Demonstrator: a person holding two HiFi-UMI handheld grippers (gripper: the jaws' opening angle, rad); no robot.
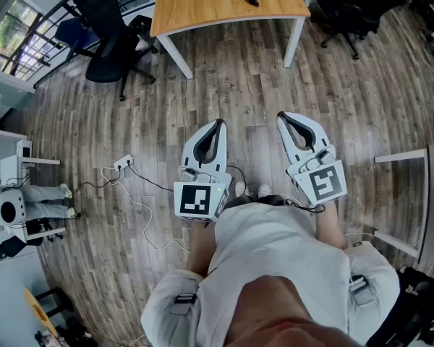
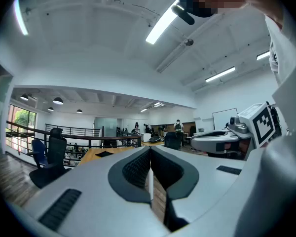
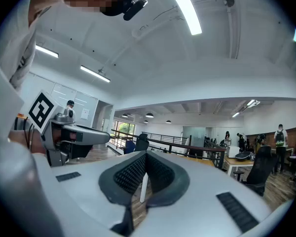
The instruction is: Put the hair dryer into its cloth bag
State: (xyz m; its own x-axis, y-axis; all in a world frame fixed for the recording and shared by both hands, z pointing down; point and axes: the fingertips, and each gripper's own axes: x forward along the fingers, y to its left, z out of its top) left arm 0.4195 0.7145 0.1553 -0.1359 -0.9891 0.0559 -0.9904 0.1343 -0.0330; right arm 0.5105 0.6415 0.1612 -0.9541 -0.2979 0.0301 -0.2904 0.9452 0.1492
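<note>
Over open floor [image 1: 246, 85], left claw [image 1: 218, 123] and right claw [image 1: 281, 115] closed, table [image 1: 224, 20] edge well ahead

Light wooden table with white legs [image 1: 202, 9] is standing on grey-brown plank floor [image 1: 246, 100] — black swivel office chairs [image 1: 112, 45] are flanking it, long white ceiling strip lights [image 2: 160, 26] are glowing overhead.

Bright, even indoor light from ceiling strip lights [image 2: 162, 27] and a window [image 1: 6, 27]; fisheye-bent edges, dark corners.
</note>
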